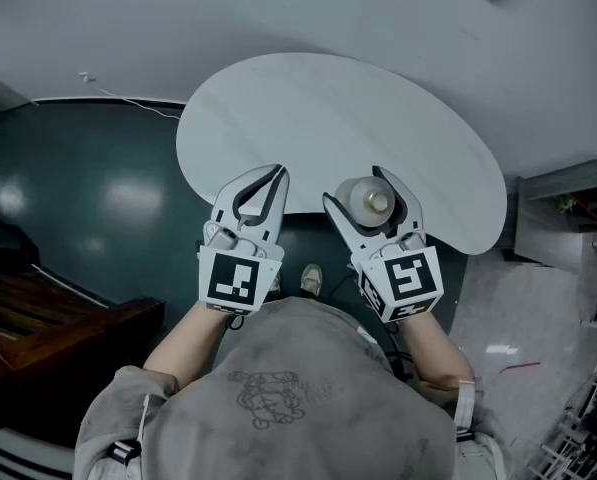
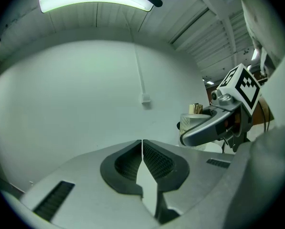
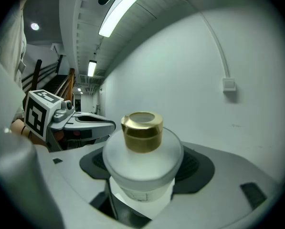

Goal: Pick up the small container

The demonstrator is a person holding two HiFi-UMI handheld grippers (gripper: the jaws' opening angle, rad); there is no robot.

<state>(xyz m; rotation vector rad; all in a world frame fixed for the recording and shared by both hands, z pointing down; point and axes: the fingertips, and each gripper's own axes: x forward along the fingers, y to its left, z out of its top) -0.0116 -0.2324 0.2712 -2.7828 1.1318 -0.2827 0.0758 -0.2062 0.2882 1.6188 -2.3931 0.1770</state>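
Your right gripper [image 1: 358, 190] clamps the small frosted white container with the gold cap [image 3: 142, 161] by its body, keeping it upright over the round white table's [image 1: 328, 118] near edge, while your left gripper [image 1: 275, 175] waits beside, jaws together, empty.

Table [image 1: 328, 108] straight ahead of person, far edge toward wall [image 1: 278, 8]. Both grippers side by side over table's near edge, well apart from each other.

Left gripper [image 1: 277, 172] on left, jaws together, nothing between them.

Right gripper [image 1: 355, 187] on right, small container [image 1: 368, 201] upright between its jaws, pads touching it on both sides. Container over near rim of table; cannot tell if its base touches the top.

Shoe [image 1: 311, 280] on floor [image 1: 98, 188] below near edge, between the two grippers. Cable [image 1: 128, 100] on floor, left of table by the wall. Wall box [image 2: 145, 99] on wall beyond table.
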